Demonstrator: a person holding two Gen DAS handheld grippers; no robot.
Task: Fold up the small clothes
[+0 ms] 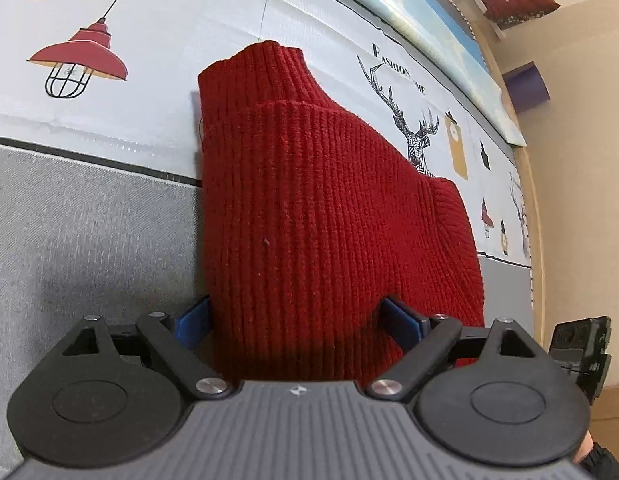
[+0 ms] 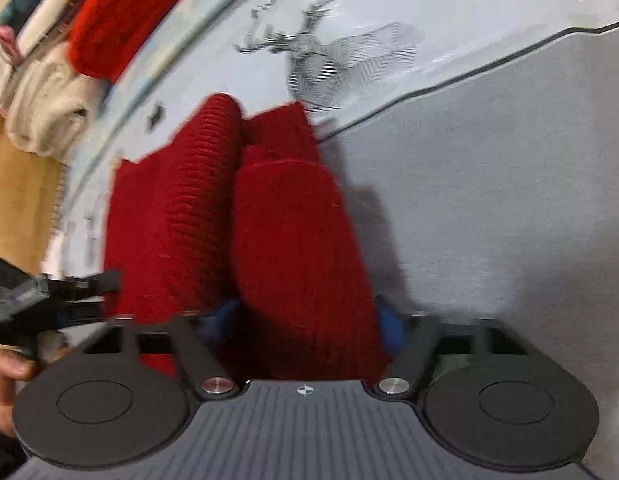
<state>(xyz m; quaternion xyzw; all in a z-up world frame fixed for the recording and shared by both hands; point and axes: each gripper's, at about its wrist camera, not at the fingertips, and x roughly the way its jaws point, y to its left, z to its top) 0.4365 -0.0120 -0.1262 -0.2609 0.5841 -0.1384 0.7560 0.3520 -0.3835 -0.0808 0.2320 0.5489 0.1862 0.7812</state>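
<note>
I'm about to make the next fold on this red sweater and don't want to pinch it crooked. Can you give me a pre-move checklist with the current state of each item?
1. Red sweater lies flat on the cloth-covered table: ok; collar end points away.
2. Left gripper jaws wide, straddling the near edge: ok.
3. Right gripper jaws astride the folded sleeve roll: ok; whether the pads press it: cannot tell, view blurred.
4. Sides already folded in: ok in the right wrist view.
5. Folded clothes pile stays apart from the sweater: ok.
</note>
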